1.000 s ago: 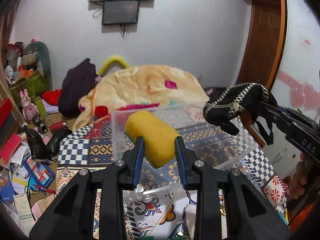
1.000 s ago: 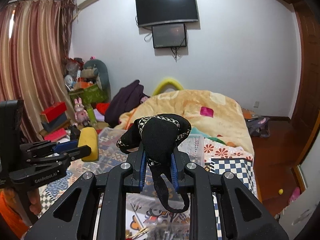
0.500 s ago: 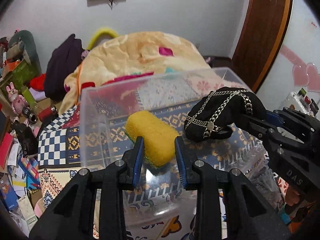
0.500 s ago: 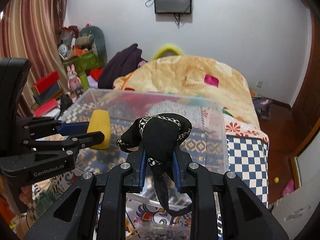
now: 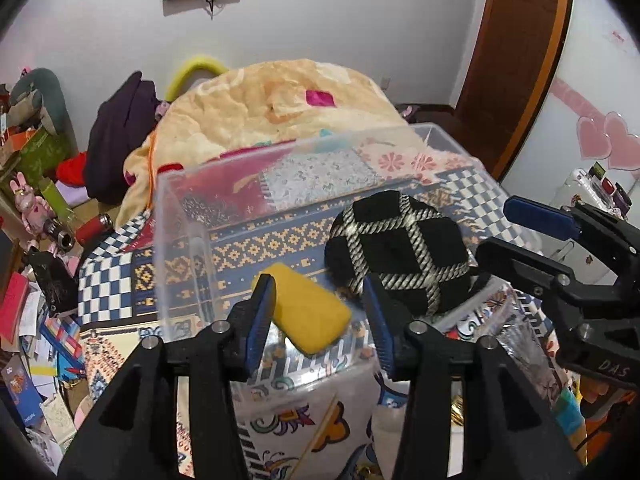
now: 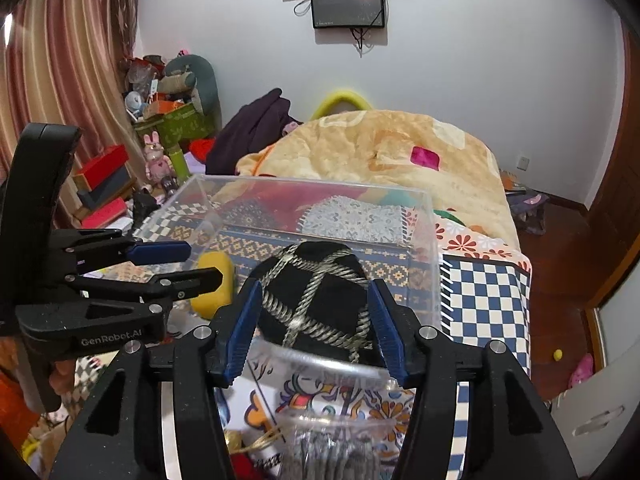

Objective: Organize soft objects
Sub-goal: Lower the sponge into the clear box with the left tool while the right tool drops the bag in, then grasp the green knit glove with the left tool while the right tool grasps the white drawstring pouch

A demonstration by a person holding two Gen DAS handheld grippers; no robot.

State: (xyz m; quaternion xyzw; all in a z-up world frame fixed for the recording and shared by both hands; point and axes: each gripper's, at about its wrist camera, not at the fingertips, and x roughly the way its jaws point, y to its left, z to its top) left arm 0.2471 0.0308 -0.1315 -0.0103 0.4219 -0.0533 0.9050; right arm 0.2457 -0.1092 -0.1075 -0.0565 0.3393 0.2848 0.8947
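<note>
Sponge [image 5: 310, 316], yellow, lies inside my clear plastic bin [image 5: 176, 208], low against the near wall and tilted, its long side slanting down toward the right. My left gripper [image 5: 318, 320] hangs at the bin's near edge with its jaws spread wide; the sponge sits between the blue pads [image 5: 260, 320] as seen from this camera, close to the left pad but gripped by neither. Black pouch [image 5: 400, 254] with grey rope cross-pattern rests in the bin just right of the sponge, filling that near right corner. From the right wrist camera, my right gripper [image 6: 314, 328] is also spread wide, jaws either side of the pouch [image 6: 316, 300] with a gap showing at each pad, so nothing is held. Same view shows the sponge [image 6: 214, 284] to the pouch's left, partly behind the left gripper's [image 6: 176, 264] black fingers. Bin [image 6: 424, 216] stands on a patterned cloth [image 6: 480, 292] with blue-and-white checks and a gold-and-blue border. Behind it, a heaped yellow blanket [image 6: 384, 152]. Wall-mounted screen [image 6: 348, 4] above. Clutter of boxes and toys at far left; details too small to sort.
</note>
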